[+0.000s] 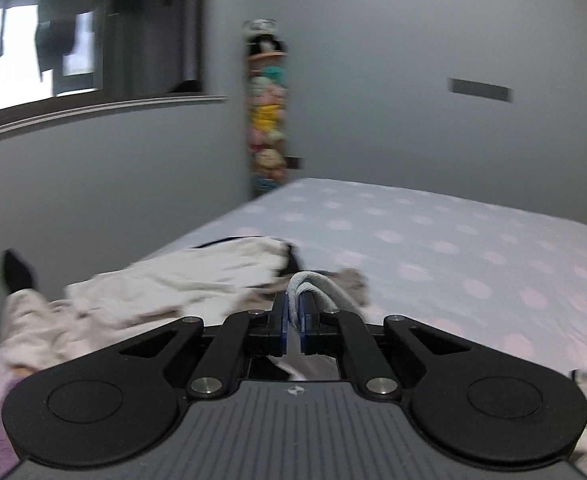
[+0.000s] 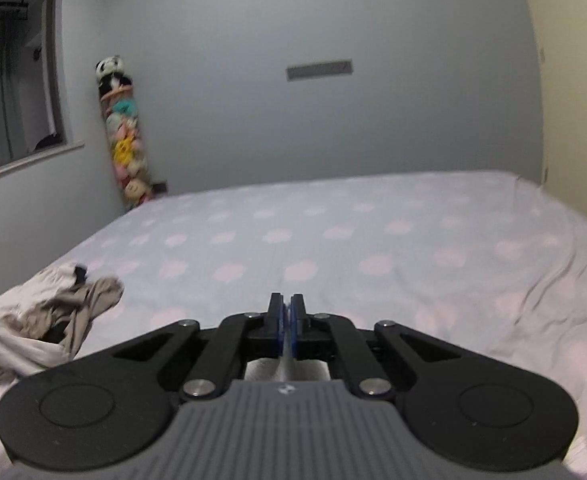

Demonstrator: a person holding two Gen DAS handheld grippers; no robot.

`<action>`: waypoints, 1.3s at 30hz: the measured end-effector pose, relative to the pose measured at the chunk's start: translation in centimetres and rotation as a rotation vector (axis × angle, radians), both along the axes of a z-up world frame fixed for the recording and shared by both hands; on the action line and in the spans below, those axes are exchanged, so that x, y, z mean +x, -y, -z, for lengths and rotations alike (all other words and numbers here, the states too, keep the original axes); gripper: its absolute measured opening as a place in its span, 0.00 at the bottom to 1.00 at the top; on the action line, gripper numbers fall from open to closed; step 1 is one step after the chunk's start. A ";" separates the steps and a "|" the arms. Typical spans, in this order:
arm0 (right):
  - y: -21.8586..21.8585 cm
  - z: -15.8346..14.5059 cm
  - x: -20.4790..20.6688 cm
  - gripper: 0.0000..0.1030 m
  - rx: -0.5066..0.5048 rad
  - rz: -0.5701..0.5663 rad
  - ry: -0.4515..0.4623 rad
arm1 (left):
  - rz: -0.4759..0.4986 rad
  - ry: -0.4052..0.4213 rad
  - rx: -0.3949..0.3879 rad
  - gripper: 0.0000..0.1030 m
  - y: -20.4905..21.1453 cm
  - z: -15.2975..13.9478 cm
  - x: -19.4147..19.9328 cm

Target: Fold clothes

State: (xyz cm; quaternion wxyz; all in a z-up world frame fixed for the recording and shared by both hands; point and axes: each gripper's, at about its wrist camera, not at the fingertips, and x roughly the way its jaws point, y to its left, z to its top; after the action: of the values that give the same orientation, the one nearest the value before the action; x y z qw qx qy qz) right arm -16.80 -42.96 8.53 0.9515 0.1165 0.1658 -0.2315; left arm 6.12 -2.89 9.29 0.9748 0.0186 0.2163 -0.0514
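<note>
On the bed [image 2: 373,240], with its pale sheet dotted in faint pink, we see a loose heap of clothes [image 1: 181,280] lying toward the near left corner: off-white and beige pieces crumpled together, with a bit of dark cloth showing among them. In the right wrist view the same heap [image 2: 53,312] sits at the left edge, well apart from the right tongs.

Our left tongs [image 1: 292,312] are pinched on a grey-white fold of fabric [image 1: 313,286]; the fold bulges up in a loop just past the blue pads [image 1: 280,320] and trails off to the right, while more pale cloth shows below between the black arms. The heap lies just beyond and to the left of these tongs, and we cannot tell whether the held fold is joined to it.

Our right tongs [image 2: 286,320] are pressed together above the open sheet. A thin pale strip shows in the narrow slit between their blue pads [image 2: 279,324], and white cloth [image 2: 265,370] is visible beneath, between the black arms, so they appear to nip a thin edge of a garment, though the blur keeps us from being sure.

Behind the bed stands a grey wall [image 2: 333,128], a tall column of stuffed toys [image 2: 127,140] in the corner, a window [image 1: 33,40] to the left and a cream door [image 2: 573,100] to the right. Both views are blurred.
</note>
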 end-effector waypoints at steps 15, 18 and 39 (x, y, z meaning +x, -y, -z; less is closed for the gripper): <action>7.7 5.3 -2.8 0.04 0.118 0.251 -0.235 | -0.212 -0.305 0.145 0.05 -5.2 8.0 2.5; 7.6 5.7 -2.2 0.06 0.108 0.224 -0.267 | -0.188 -0.334 0.171 0.09 -5.0 8.3 1.6; 9.3 4.6 3.2 0.42 0.059 -0.057 -0.340 | 0.490 -0.331 0.286 0.45 8.0 10.6 3.7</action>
State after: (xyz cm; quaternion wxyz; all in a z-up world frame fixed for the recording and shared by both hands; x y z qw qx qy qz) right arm -13.57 -52.26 3.96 0.9122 0.0989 0.3342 -0.2155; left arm 9.87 -10.85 -1.26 0.8726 0.1983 0.3659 -0.2557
